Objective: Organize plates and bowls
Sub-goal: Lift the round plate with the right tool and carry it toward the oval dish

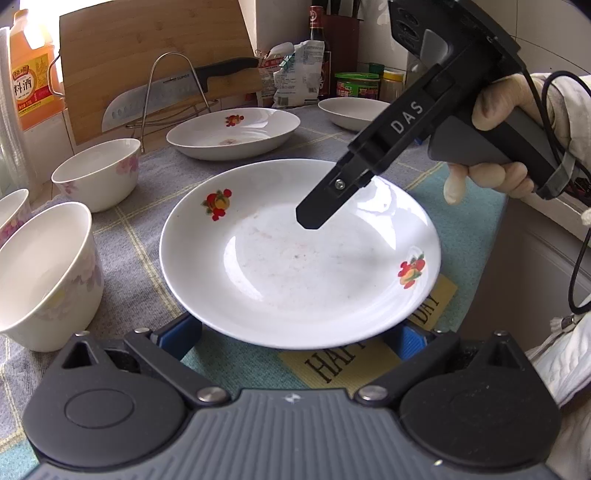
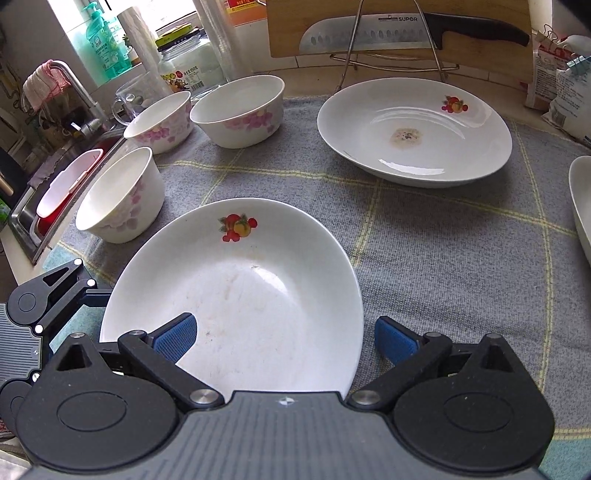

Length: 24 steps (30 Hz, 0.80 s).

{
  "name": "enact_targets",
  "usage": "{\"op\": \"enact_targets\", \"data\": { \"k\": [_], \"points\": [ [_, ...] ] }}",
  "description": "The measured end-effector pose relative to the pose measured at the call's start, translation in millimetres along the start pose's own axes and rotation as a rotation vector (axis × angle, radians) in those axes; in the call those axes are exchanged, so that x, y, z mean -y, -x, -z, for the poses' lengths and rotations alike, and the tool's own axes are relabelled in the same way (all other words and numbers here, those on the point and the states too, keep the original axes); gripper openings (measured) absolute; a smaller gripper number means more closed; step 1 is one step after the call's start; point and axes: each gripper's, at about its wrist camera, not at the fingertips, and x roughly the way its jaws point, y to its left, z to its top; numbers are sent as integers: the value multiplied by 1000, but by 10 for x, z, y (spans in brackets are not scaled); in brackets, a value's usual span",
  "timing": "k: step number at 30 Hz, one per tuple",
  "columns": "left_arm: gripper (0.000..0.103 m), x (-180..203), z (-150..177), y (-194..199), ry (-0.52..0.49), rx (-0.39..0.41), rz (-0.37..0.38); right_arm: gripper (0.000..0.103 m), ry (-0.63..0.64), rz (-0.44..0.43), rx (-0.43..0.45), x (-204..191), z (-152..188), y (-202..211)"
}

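Note:
A white plate with fruit decals (image 1: pixel 295 266) lies on the grey cloth, also in the right wrist view (image 2: pixel 240 295). My left gripper (image 1: pixel 295 339) is open, its blue pads (image 1: pixel 181 332) under the plate's near rim. My right gripper (image 2: pixel 284 339) is open and straddles the plate's far rim, one pad (image 2: pixel 173 338) over the plate, the other outside; in the left view its finger (image 1: pixel 325 199) hovers above the plate. A second decal plate (image 2: pixel 413 133) lies behind. Three floral bowls (image 2: pixel 122 195) (image 2: pixel 159 122) (image 2: pixel 240 110) stand at the left.
A plain white dish (image 1: pixel 351 112) sits at the back right. A cutting board with knife on a rack (image 2: pixel 399 33), bottles and jars (image 1: pixel 33 70), and food bags (image 1: pixel 295 70) line the wall. The sink (image 2: pixel 55 184) lies left of the counter edge.

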Motion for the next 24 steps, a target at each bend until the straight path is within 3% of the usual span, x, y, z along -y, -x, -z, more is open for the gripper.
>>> {"op": "enact_targets", "data": {
  "k": [12,24],
  "points": [
    [103,-18,2,-1,-18,20,14,103,71,-136,-127,67,-206,-46],
    [103,-15,-14,-4,-51,26,24,103,52,-255,-195,145,-380,-133]
  ]
}}
